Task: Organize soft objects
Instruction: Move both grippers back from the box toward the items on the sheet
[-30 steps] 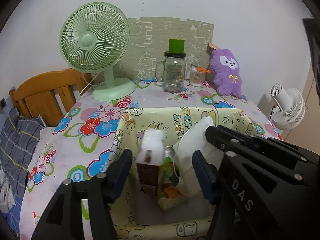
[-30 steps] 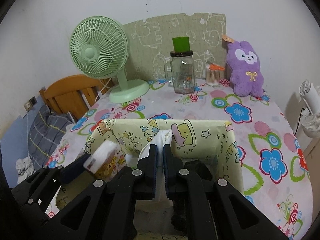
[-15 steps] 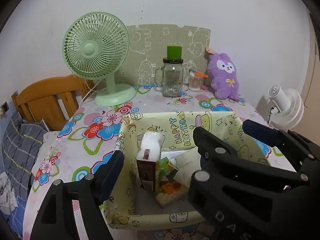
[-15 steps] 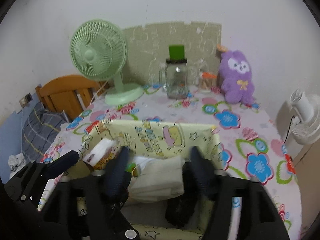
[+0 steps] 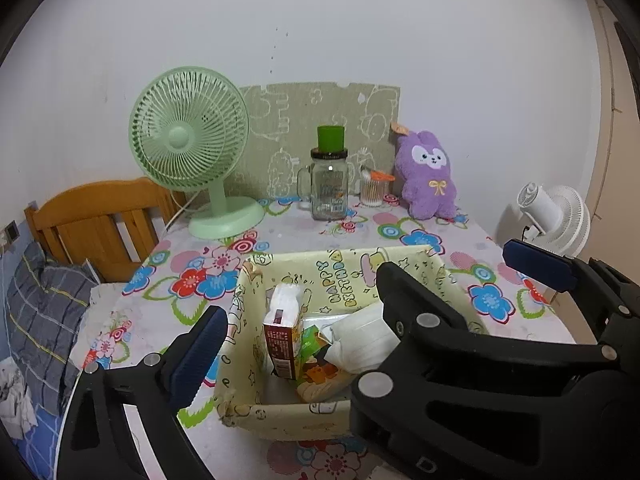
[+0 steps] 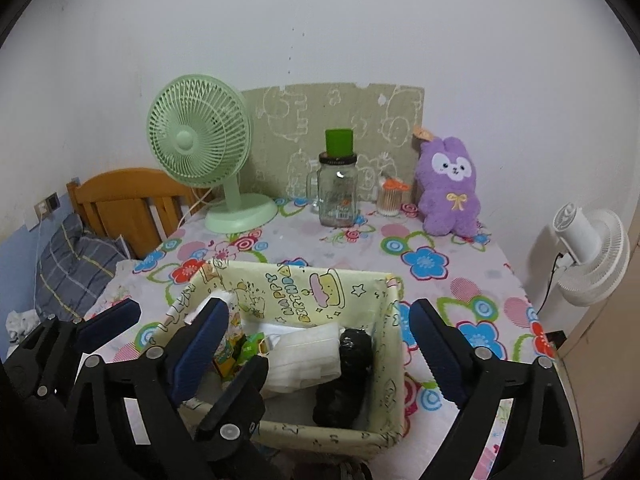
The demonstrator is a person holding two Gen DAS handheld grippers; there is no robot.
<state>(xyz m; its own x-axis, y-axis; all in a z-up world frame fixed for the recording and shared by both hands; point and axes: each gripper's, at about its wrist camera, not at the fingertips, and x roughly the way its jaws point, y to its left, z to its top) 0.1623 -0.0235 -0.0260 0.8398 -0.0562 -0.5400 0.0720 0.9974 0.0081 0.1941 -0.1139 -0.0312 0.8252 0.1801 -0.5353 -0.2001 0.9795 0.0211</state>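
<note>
While your right gripper (image 6: pixel 320 344) hangs above the near side of the yellow storage box (image 6: pixel 376 436), its blue-padded fingers (image 6: pixel 198 350) stand wide apart with nothing between them, straddling the box opening. Your left gripper (image 5: pixel 304 340) is likewise spread open and empty, one pad (image 5: pixel 200 350) just outside the box's left wall; its other finger shows only in the right wrist view, low over the box's near-left corner.

Inside the box, a folded white cloth (image 6: pixel 304 350) lies in the middle, touching a black bundle (image 6: pixel 344 376) against the right wall. Along the left wall a tissue pack (image 5: pixel 282 328) stands on end beside a green and orange packet (image 5: pixel 316 364).

The box sits at the near edge of the table (image 6: pixel 460 264), which is covered in a flowered cloth. At the far edge, from left corner to right: a green desk fan (image 6: pixel 200 152), a glass jar (image 6: pixel 338 190) with a green cup on its lid, a small tub of cotton swabs (image 6: pixel 390 198), and a purple plush bunny (image 6: pixel 450 192) leaning at the far right corner, well apart from the box. A white fan (image 6: pixel 588 252) stands beyond the table's right edge.
</note>
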